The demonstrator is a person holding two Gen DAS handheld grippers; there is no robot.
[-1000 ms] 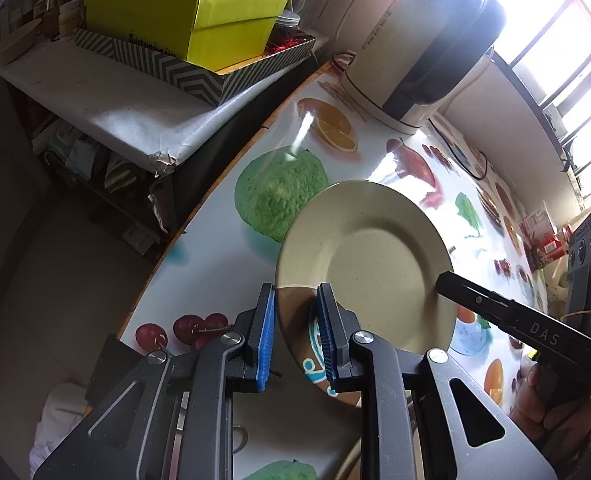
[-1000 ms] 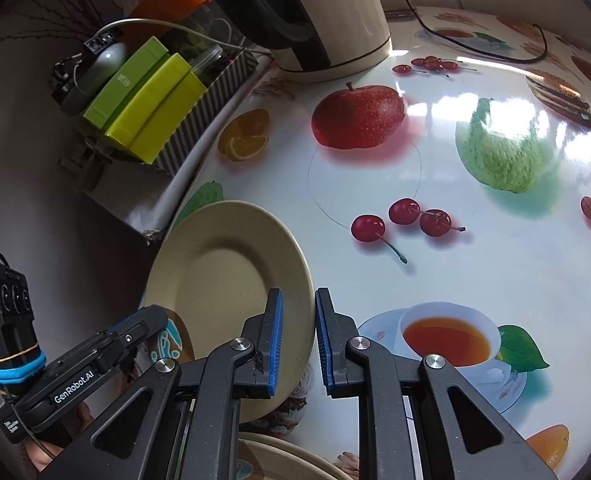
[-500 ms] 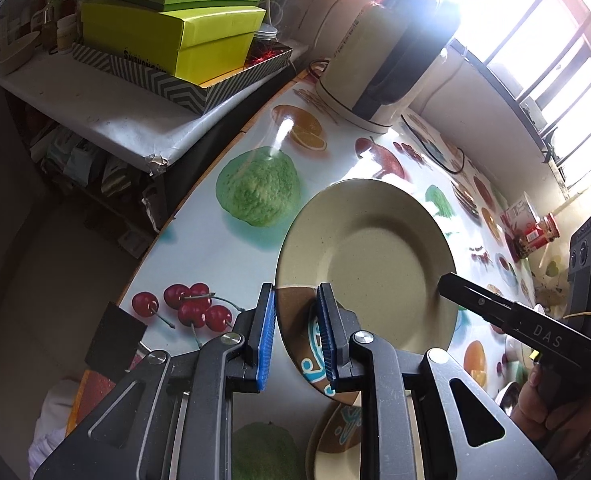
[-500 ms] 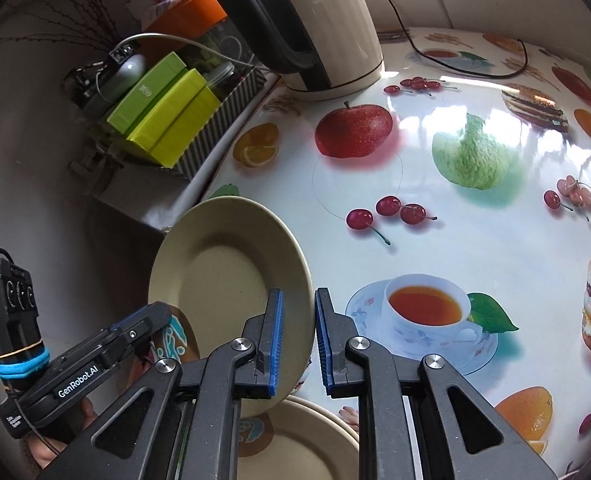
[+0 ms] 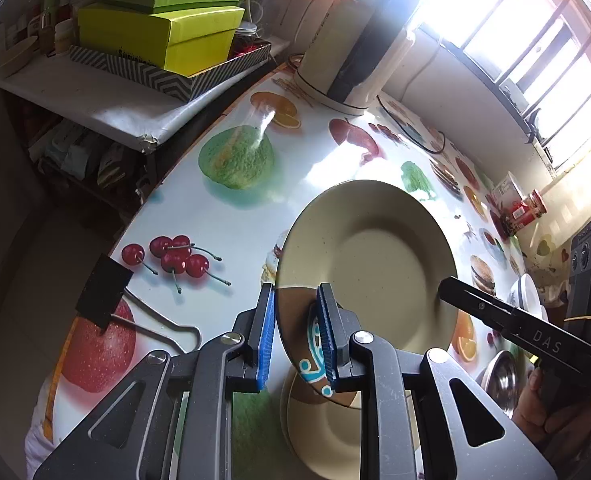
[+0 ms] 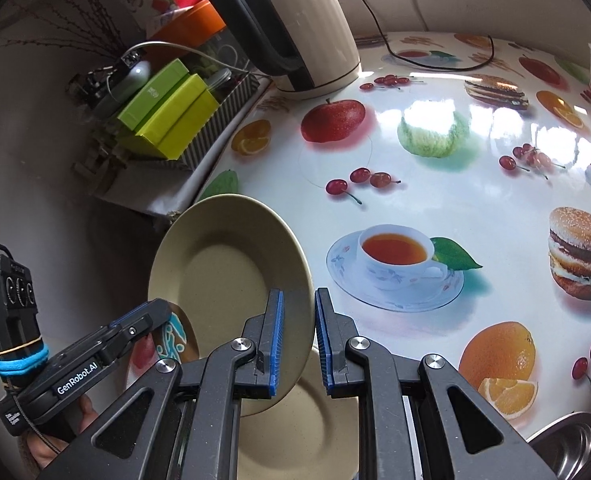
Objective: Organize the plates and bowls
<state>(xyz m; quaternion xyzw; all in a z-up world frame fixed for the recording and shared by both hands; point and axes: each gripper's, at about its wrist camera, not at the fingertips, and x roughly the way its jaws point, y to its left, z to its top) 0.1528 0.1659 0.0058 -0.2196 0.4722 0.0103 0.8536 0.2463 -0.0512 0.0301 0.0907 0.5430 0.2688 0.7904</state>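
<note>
A beige plate (image 5: 375, 264) with a brown and blue pattern on its rim is held tilted in the air above the table. My left gripper (image 5: 295, 336) is shut on its near rim, and my right gripper (image 6: 298, 336) is shut on its opposite rim. The plate also shows in the right wrist view (image 6: 223, 264). Directly below it a second beige plate (image 5: 327, 432) lies flat on the table, also seen in the right wrist view (image 6: 307, 424). The left gripper appears in the right wrist view at lower left, the right gripper in the left wrist view at right.
The table (image 6: 435, 200) has a fruit-print cloth. A cream kettle (image 6: 307, 32) stands at the back with its cord. A steel bowl (image 6: 567, 444) and a white bowl (image 5: 527, 292) sit to the right. Green boxes (image 5: 163, 36) lie on a side shelf.
Both grippers have carried the plate back and towards the near edge of the table; the second plate has come into view under it. The grip has not changed.
</note>
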